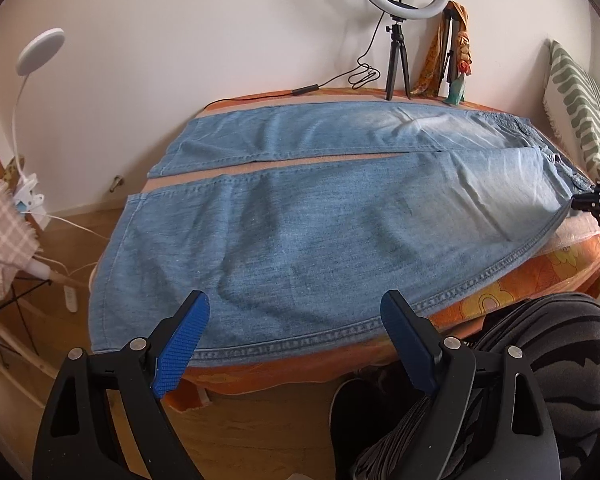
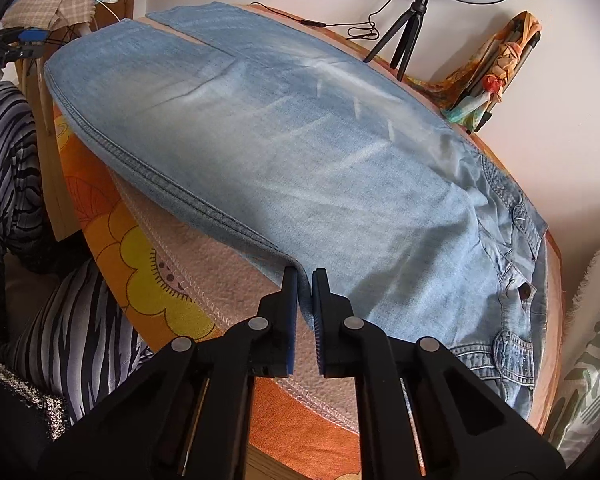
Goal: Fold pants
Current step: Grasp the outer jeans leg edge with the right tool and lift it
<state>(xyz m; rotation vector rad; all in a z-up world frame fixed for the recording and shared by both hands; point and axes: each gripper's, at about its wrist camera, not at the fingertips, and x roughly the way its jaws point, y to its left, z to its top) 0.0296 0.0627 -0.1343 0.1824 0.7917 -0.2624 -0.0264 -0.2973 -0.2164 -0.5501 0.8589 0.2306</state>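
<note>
Light blue denim pants (image 1: 320, 216) lie flat on a table, legs side by side, hems to the left and waistband to the right. My left gripper (image 1: 296, 300) is open, hovering over the near leg close to its outer seam. My right gripper (image 2: 304, 274) is shut on the near side seam of the pants (image 2: 284, 152) by the hip; it also shows at the right edge of the left wrist view (image 1: 598, 202). The waistband with its button (image 2: 524, 290) lies to the right of it.
The table has an orange flowered cloth (image 1: 548, 264) and a pink mat (image 2: 228, 264). A ring light on a tripod (image 1: 398, 60) and a cable stand at the back edge. A striped pillow (image 1: 580, 108) is at the right. The person's striped legs (image 1: 560, 360) are near the front edge.
</note>
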